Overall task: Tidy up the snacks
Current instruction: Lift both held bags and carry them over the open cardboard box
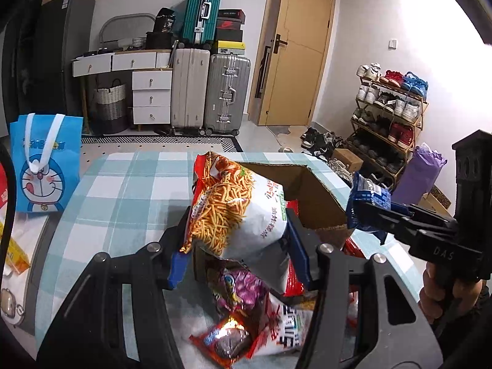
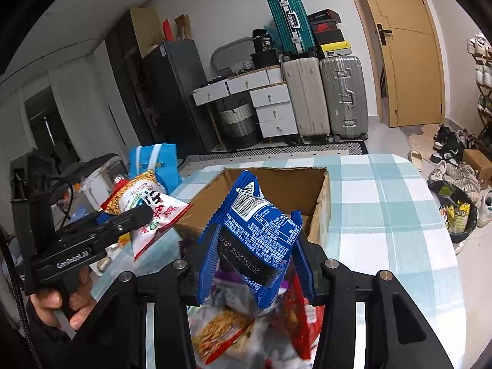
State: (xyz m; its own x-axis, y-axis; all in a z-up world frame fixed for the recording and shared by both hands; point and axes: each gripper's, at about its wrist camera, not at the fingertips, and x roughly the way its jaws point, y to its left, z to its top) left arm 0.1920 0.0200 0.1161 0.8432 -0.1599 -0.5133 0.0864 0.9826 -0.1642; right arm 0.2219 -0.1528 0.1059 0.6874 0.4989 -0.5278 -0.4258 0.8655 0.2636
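Left wrist view: each gripper's fingers clamp one snack: noodle-snack bag [image 1: 236, 212], blue packet [image 2: 258, 230].

One bag of crispy stick snacks [image 1: 233, 209] and one blue biscuit packet [image 2: 261, 233] are held up, with one open cardboard box [image 2: 319, 203] beside them. Against the far wall stand three suitcases: one teal [image 1: 201, 12], one beige [image 1: 189, 87], one silver [image 1: 226, 92]. One blue cartoon tote bag [image 1: 46, 160] stands on the table.

Suitcases [image 1: 212, 92] stand beside a wooden door [image 1: 295, 49] and shoe rack [image 1: 390, 113]
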